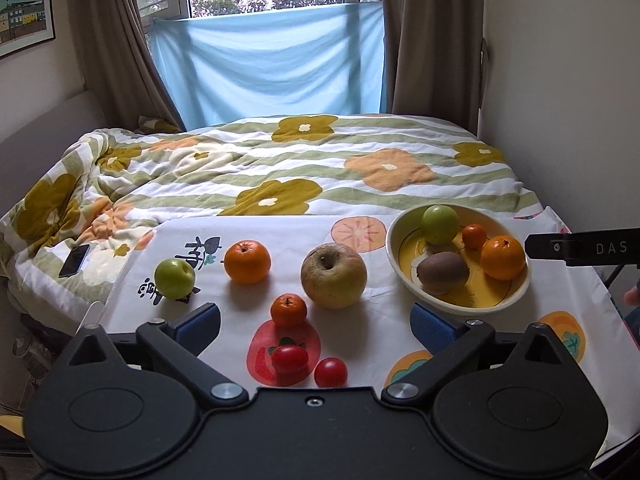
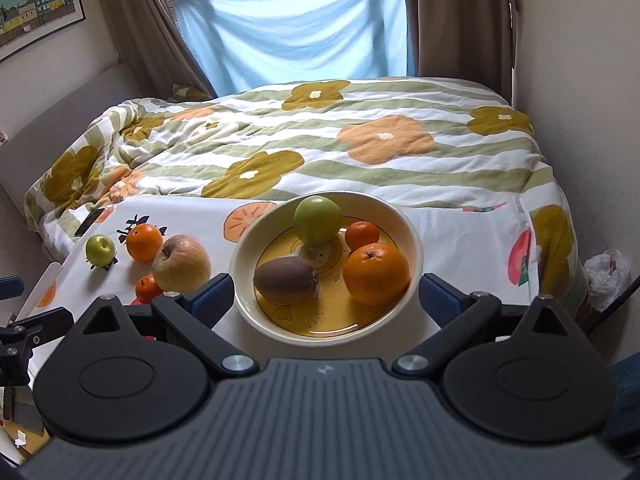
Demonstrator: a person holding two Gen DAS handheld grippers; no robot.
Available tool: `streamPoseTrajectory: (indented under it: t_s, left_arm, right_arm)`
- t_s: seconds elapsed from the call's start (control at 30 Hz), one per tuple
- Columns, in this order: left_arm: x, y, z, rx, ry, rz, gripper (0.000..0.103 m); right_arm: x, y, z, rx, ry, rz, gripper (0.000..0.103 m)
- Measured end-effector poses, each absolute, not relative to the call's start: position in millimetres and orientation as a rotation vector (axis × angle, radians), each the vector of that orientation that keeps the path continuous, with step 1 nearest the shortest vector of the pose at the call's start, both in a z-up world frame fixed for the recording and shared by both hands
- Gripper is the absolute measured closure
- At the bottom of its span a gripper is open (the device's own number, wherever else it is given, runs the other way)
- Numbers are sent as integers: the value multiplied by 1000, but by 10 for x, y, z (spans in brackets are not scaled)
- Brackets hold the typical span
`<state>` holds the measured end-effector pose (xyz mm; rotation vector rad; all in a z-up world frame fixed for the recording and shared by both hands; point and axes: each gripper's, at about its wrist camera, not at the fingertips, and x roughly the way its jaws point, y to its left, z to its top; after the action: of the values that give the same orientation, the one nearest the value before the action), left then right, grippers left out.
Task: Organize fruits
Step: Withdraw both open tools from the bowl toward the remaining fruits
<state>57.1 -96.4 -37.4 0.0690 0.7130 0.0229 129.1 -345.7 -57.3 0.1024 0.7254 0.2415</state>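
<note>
Your left gripper hangs low over the printed cloth, jaws spread wide, nothing between the blue pads and nothing touched. In the gap, seen from the left wrist cam: a small tangerine just ahead, two cherry tomatoes near the gripper body, one sitting on a red printed motif. A big yellowish apple stands just past the tangerine, w/ an orange and a small green apple further to the left, all loose on the cloth and apart from each other.

Your right gripper also wide open, holding nothing. Its two pads flank the cream bowl, one on each side of the near rim; can't tell whether they touch it. In the bowl: a kiwi at front left, a large orange at front right, a green apple at the back, a little tangerine beside it.

Bowl sits on the cloth's right side, well right of the loose fruit. Behind, a flowered quilt on the bed, w/ a phone lying at left.
</note>
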Motion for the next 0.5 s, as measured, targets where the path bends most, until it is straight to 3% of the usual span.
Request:
streamPoseTrajectory:
  t_s: [0.5]
  left_arm:
    - [714, -348, -593, 248, 790, -213, 0]
  right_arm:
    - [903, -2606, -730, 50, 800, 158, 0]
